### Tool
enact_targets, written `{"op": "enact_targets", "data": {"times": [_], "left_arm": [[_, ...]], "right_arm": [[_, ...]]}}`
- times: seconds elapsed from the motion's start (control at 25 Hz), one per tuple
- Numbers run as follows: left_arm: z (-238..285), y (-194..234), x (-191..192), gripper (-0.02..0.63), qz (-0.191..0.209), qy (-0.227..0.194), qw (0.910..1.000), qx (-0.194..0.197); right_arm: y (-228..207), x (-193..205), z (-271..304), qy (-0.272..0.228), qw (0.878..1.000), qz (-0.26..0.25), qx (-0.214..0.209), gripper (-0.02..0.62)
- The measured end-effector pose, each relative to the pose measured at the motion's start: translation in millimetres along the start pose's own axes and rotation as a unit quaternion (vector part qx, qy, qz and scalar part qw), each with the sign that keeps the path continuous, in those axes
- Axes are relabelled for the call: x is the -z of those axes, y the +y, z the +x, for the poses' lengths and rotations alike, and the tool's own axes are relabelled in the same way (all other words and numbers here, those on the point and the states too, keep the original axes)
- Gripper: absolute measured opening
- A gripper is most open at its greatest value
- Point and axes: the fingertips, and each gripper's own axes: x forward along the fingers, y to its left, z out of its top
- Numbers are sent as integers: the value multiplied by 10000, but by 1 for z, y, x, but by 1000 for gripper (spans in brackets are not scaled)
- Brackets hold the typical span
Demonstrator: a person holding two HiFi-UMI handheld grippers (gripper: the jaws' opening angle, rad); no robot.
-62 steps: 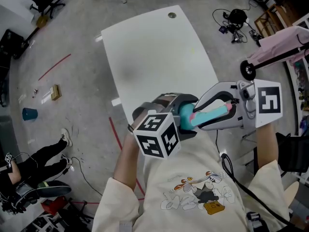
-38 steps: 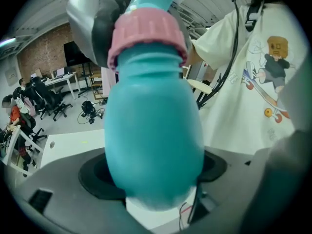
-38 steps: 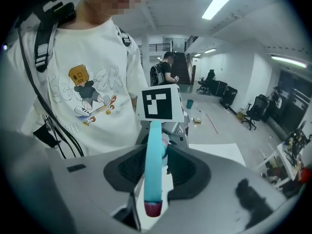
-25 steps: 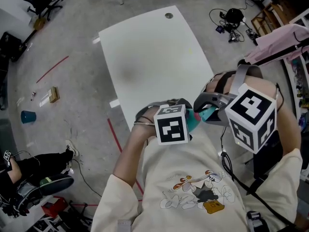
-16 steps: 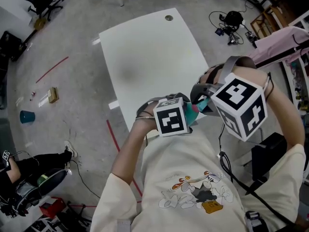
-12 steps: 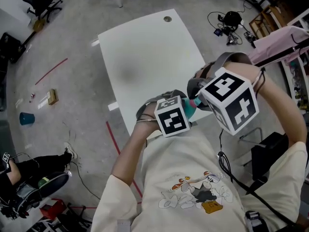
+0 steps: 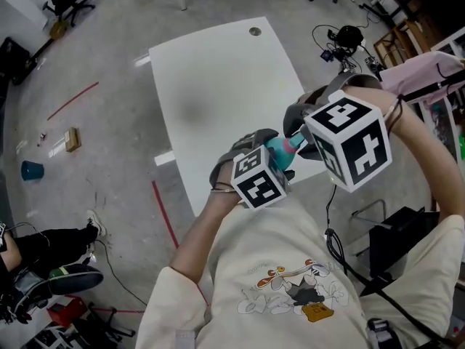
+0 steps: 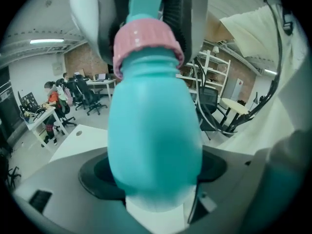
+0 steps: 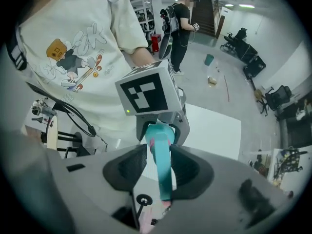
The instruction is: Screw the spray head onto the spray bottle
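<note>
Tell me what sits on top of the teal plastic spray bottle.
A pink collar sits on the neck of the teal plastic spray bottle, and the teal spray head rises from it, gripped by the right gripper. The threads under the collar are hidden.

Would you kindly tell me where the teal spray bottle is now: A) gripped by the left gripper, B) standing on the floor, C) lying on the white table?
A: the left gripper view shows the left gripper clamped on the teal spray bottle.
</note>
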Motion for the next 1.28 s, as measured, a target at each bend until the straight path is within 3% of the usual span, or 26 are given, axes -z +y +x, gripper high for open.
{"op": "enact_targets", "data": {"times": [0.16, 0.28, 0.4, 0.52, 0.68, 0.8, 0.88, 1.04, 1.2, 1.28], "left_arm": [[-10, 9, -5, 417, 36, -405, 9989, -227], [-22, 7, -13, 417, 44, -799, 9967, -130], [-34, -6, -18, 417, 420, -1071, 9930, 261], [-44, -22, -24, 417, 811, -1346, 9851, 696], [-53, -30, -38, 417, 694, -1674, 9790, 932], [-57, -28, -42, 418, 669, -1699, 9791, 896], [-58, -26, -41, 418, 686, -1686, 9794, 872], [-59, -26, -40, 417, 716, -1658, 9795, 888], [-58, -27, -40, 417, 691, -1632, 9800, 908], [-59, -25, -39, 418, 578, -1630, 9805, 931]], "right_arm": [[-11, -14, -21, -964, 9941, 488, 113, 191], [-17, -20, -44, -2051, 9750, 845, 129, 206], [-13, -22, -64, -3218, 9405, 1083, -156, 211], [-8, -27, -71, -4010, 9067, 1223, -465, 216], [-6, -40, -63, -4673, 8747, 1262, -247, 216], [-6, -50, -66, -5270, 8374, 1440, -150, 216], [-8, -50, -66, -5501, 8205, 1546, -158, 215], [-8, -49, -66, -5687, 8071, 1552, -330, 213], [-11, -52, -65, -5724, 8046, 1541, -349, 206], [-12, -54, -65, -5719, 8054, 1529, -293, 143]]}}
